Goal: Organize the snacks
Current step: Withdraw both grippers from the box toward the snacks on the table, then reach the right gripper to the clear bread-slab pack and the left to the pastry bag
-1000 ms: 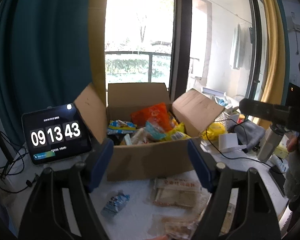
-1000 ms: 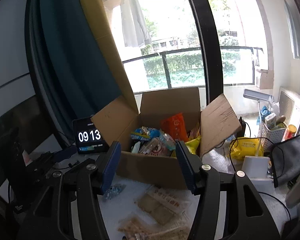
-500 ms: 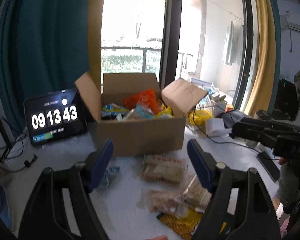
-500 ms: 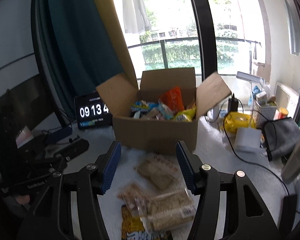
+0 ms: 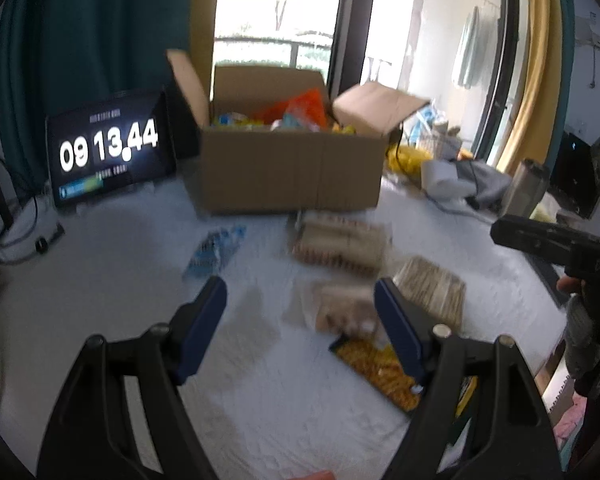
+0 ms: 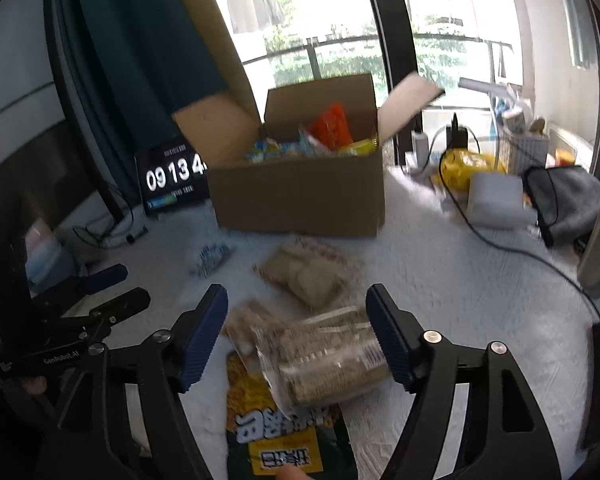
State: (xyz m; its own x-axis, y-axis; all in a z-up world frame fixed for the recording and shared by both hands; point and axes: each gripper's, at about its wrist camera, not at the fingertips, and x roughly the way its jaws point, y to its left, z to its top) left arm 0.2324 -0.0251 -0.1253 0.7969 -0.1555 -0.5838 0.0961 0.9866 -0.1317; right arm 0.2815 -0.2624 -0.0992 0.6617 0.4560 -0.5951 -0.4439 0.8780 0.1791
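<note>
Both grippers hover with jaws spread wide and empty above the white textured surface [image 5: 112,264]. The left gripper [image 5: 300,312] hangs over bare cloth beside a clear packet of tan biscuits [image 5: 344,312]. The right gripper [image 6: 296,320] frames a clear packet of brown crackers [image 6: 332,364] lying partly on a yellow-and-green snack bag [image 6: 276,436]. Behind them stands an open brown cardboard box [image 5: 292,172] filled with colourful snack packets, a small blue wrapper [image 5: 216,250] lying near its front, and a black tablet clock [image 5: 108,150] to its left.

Bright balcony window [image 6: 340,20] (teal curtain [image 5: 100,32] beside) behind white table [image 5: 120,280].
</note>
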